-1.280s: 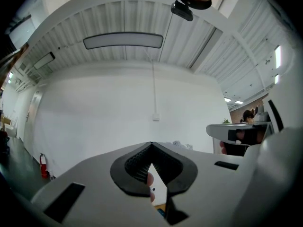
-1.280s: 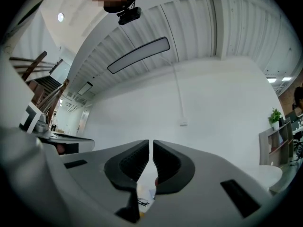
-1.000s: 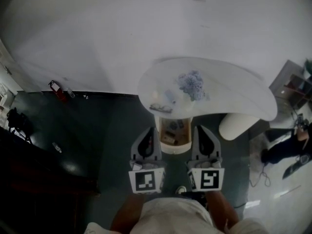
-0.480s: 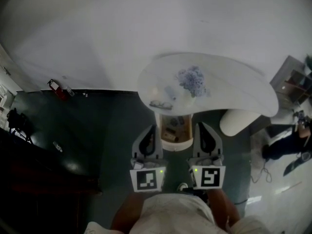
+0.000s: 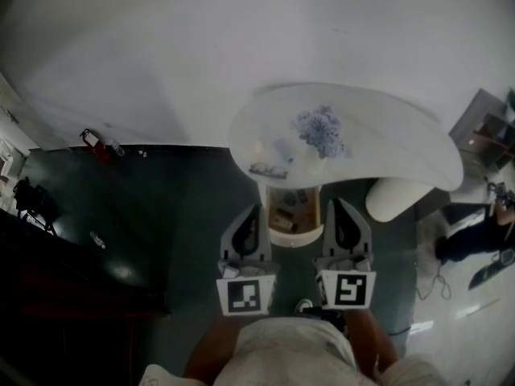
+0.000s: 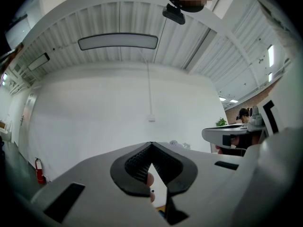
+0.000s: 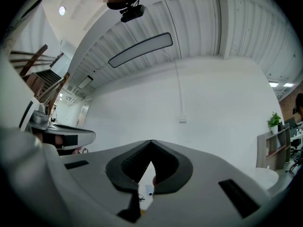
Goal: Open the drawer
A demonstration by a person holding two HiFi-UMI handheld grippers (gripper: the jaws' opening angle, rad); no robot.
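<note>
Right now: I have both claws flanking the drawer (image 5: pixel 290 213) under the white table (image 5: pixel 386 147).
Drawer: it stands pulled out from beneath the tabletop, with small items visible inside; I judge the task nearly or fully done.
Left gripper (image 5: pixel 255 211): jaws pressed together, pinching nothing, just beside the drawer's left wall.
Right gripper (image 5: pixel 332 206): jaws pressed together, empty, just beside the right wall.
Risk one: neither claw grips the drawer, so a nudge from my closed tips could shove it back in or skew it.
Risk two: if I lift carelessly, I could knock the tabletop's edge above and scatter what lies on it.
</note>
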